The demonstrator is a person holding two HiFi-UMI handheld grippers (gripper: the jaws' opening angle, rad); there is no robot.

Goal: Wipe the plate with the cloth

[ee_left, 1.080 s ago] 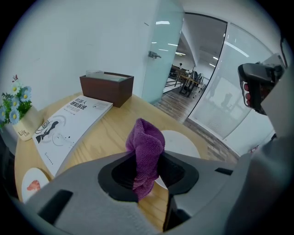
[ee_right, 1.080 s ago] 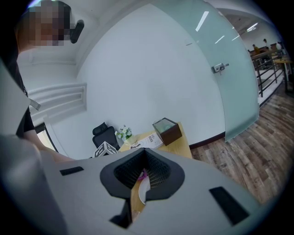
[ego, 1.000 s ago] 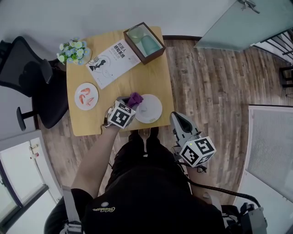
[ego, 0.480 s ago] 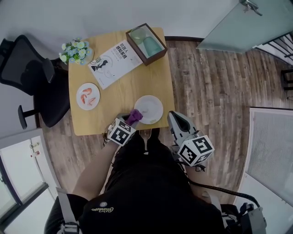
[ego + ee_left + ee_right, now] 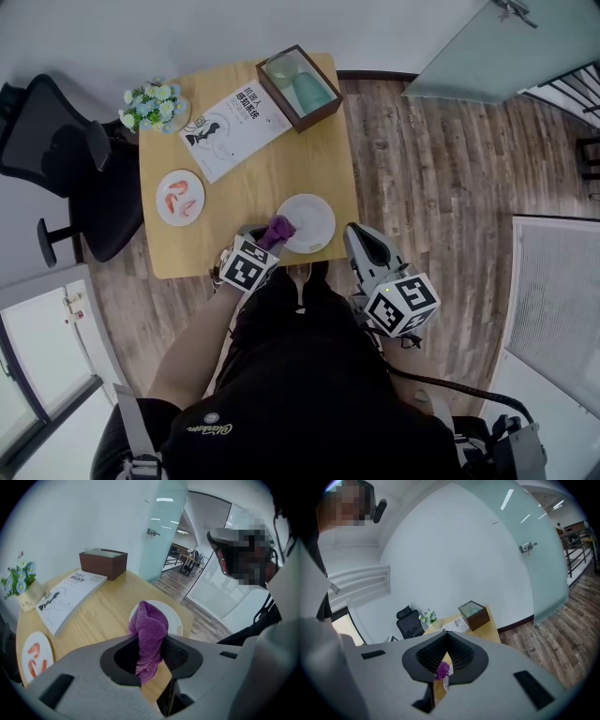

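A white plate (image 5: 312, 221) sits near the front edge of the wooden table (image 5: 248, 178). The purple cloth (image 5: 277, 231) touches the plate's left rim, and my left gripper (image 5: 267, 242) is shut on it. In the left gripper view the cloth (image 5: 149, 632) stands bunched up between the jaws of the left gripper (image 5: 150, 645), with the plate (image 5: 174, 616) just behind it. My right gripper (image 5: 355, 236) hangs off the table's front right corner, jaws together and holding nothing. The right gripper view shows the right gripper (image 5: 443, 667) with the cloth (image 5: 442, 669) small and far off.
On the table stand a small plate with a shrimp picture (image 5: 179, 197), an open booklet (image 5: 234, 117), a brown tissue box (image 5: 298, 86) and a flower pot (image 5: 150, 103). A black office chair (image 5: 56, 159) is at the table's left. Wooden floor lies to the right.
My left gripper has drawn the cloth back from over the plate's left part toward the table's front edge, then edged slightly forward again. The right gripper has hardly moved.
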